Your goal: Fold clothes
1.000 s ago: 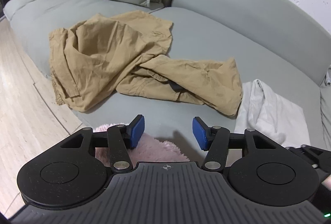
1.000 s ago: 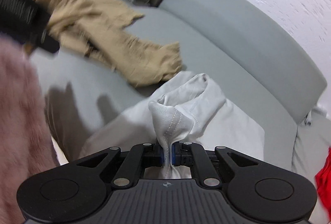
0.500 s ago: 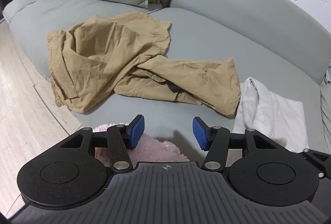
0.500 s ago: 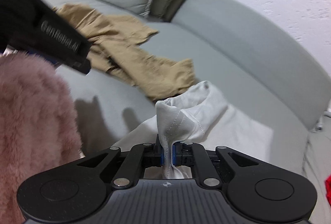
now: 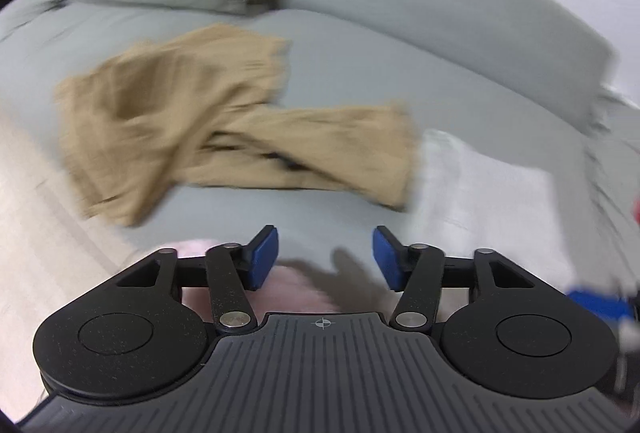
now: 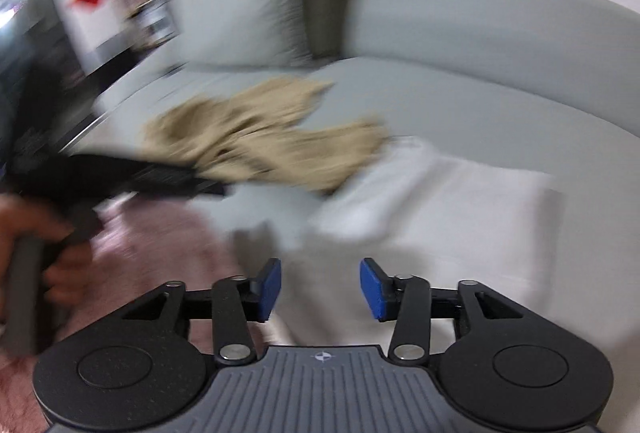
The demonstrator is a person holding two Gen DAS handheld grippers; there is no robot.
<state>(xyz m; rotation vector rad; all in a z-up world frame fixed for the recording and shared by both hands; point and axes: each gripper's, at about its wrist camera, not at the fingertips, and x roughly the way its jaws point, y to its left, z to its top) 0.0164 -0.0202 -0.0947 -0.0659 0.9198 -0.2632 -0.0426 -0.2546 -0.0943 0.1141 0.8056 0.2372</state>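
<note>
The right tool [image 6: 319, 289], jaws just opening, held nothing; the white garment [image 6: 460, 209] at twelve o'clock could slump unfolded. The left tool [image 5: 324, 257], jaws just narrowing, gaped empty.

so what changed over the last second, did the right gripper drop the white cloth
Yes: the right gripper has just been opening and let go of the white garment, which now lies flat on the sofa. The left gripper narrowed a little, still empty. The tan trousers stayed put.
</note>
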